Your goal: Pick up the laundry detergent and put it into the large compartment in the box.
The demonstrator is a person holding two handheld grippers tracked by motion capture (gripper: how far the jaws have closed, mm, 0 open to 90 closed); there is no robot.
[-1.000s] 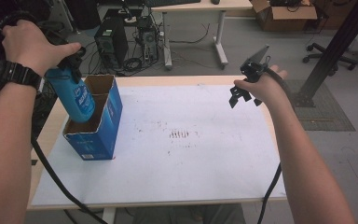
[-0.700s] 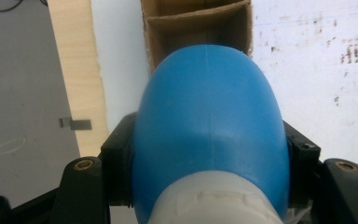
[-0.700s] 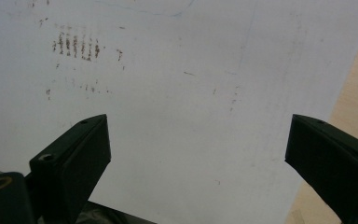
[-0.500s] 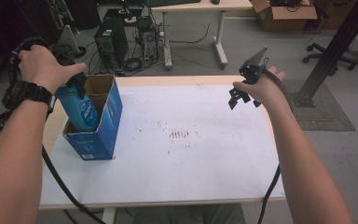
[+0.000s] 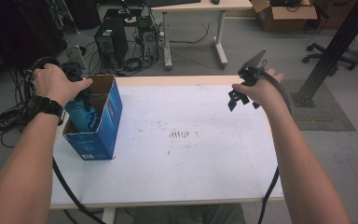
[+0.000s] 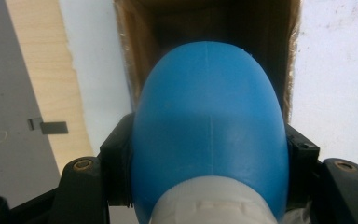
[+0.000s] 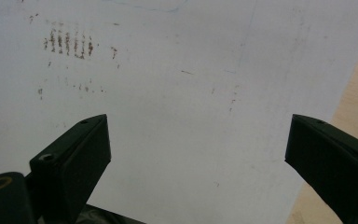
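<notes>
Bottle (image 5: 85,116), blue w/ a pale cap, is going bottom-first into the blue cardboard box (image 5: 103,126) at left of the high view; judging by that, the step in hand is packing it. Left gripper (image 5: 77,88) has its jaws clamped on the bottle's shoulders, one each side, seen in the left gripper view. Bottle body is already partly below the box rim, leaning slightly. Next move prob calls for lowering till it seats, then letting go & lifting clear w/o snagging the flaps. Box interior looks brown, otherwise can't tell what's in it. Right gripper (image 5: 241,95) hovers upper right over the white table (image 5: 200,158), jaws spread wide, holding nothing
</notes>
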